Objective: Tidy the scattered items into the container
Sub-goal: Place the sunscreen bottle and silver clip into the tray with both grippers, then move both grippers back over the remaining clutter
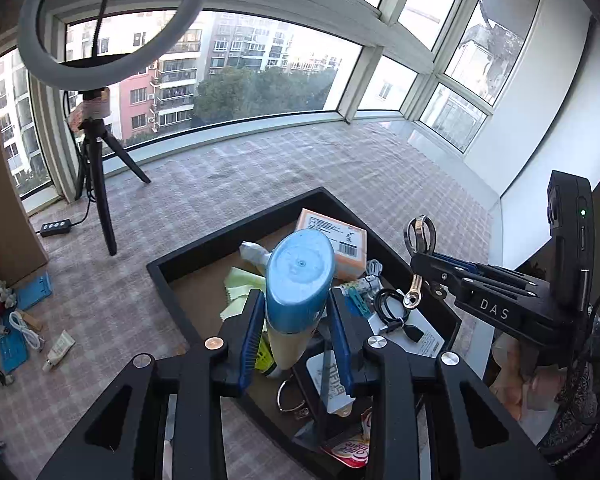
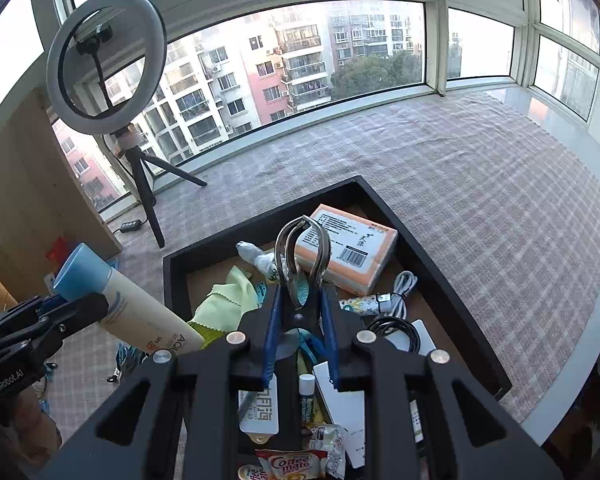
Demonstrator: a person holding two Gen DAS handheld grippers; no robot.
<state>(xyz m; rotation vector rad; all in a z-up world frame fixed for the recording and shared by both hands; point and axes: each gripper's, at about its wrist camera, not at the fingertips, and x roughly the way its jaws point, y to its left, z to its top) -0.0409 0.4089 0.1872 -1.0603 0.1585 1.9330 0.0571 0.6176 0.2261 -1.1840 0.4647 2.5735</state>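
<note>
Sunscreen bottle (image 1: 298,276) sits clamped in left gripper (image 1: 296,336); right gripper (image 2: 300,320) pinches metal clip (image 2: 302,256).

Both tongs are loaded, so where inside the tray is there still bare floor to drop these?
The tray floor is barest along the far-left wall, between the yellow cloth and the orange box, though a crumpled tube intrudes. The near half is crowded with cards, cables and sachets. Left tongs hold the blue-capped tube; right tongs hold the metal clip.
</note>
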